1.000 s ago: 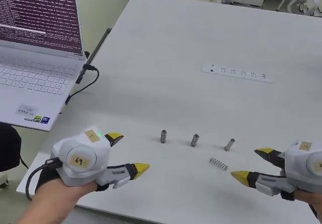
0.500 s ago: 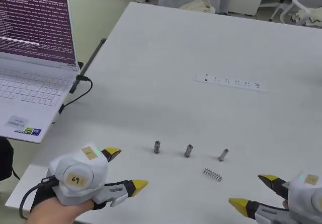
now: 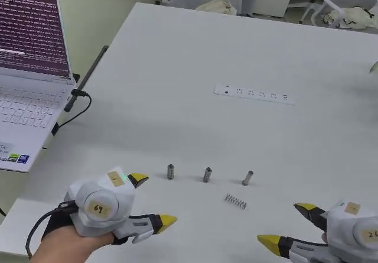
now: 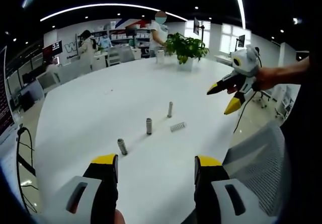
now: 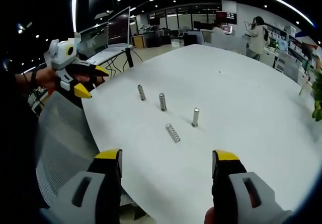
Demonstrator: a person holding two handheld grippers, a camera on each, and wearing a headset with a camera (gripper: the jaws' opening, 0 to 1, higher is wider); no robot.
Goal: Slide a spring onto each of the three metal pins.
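The left hand-held gripper (image 3: 152, 199) and the right hand-held gripper (image 3: 287, 224) both have their jaws apart and empty, low over the near edge of the white tabletop (image 3: 195, 62). The loose spring (image 3: 235, 201) lies flat just beside the bare pin (image 3: 247, 178). The left pin (image 3: 170, 171) and middle pin (image 3: 207, 175) appear already sleeved. Recommended: pinch the spring near one end with the right hand-held gripper, stand it upright, align its bore over the pin tip, then lower. Grip lightly, as the coil may roll. A power strip (image 3: 255, 94) lies well beyond and a laptop (image 3: 26, 97) stands at left, in an open-plan office.
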